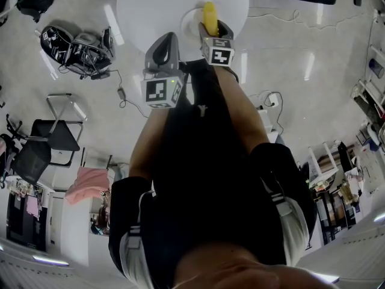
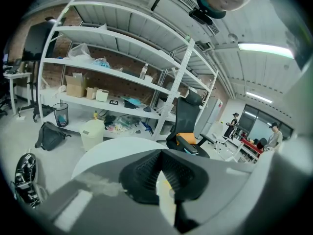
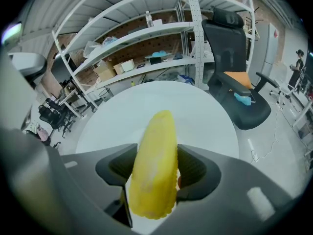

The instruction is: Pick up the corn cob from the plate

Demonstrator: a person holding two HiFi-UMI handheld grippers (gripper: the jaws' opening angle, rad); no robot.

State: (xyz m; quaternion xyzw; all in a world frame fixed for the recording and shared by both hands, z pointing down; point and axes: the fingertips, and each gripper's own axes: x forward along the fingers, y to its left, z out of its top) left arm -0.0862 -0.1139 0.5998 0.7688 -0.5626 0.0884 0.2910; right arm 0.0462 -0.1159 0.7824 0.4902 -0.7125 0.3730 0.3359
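Currently right claw (image 3: 157, 156) is clamped on the yellow corn cob (image 3: 154, 185). Black pads press both sides of the cob, and its rounded tip sticks out forward past the jaws. In head view the cob (image 1: 209, 15) sits in the right claw (image 1: 210, 26) directly above the white plate (image 1: 187, 21) on the round white worktop (image 1: 150, 8). Can't tell if the cob end is clear of the plate.

Left claw (image 2: 161, 173) has its jaws pinched to a thin slit with nothing gripped. A sliver of white and yellow shows through the slit. In head view the left claw (image 1: 166, 40) is just left of the right claw, at the worktop's near edge.

Ahead of the right claw, beyond the worktop (image 3: 195, 111): white metal shelving (image 3: 146, 33) and a black office chair (image 3: 234, 58).
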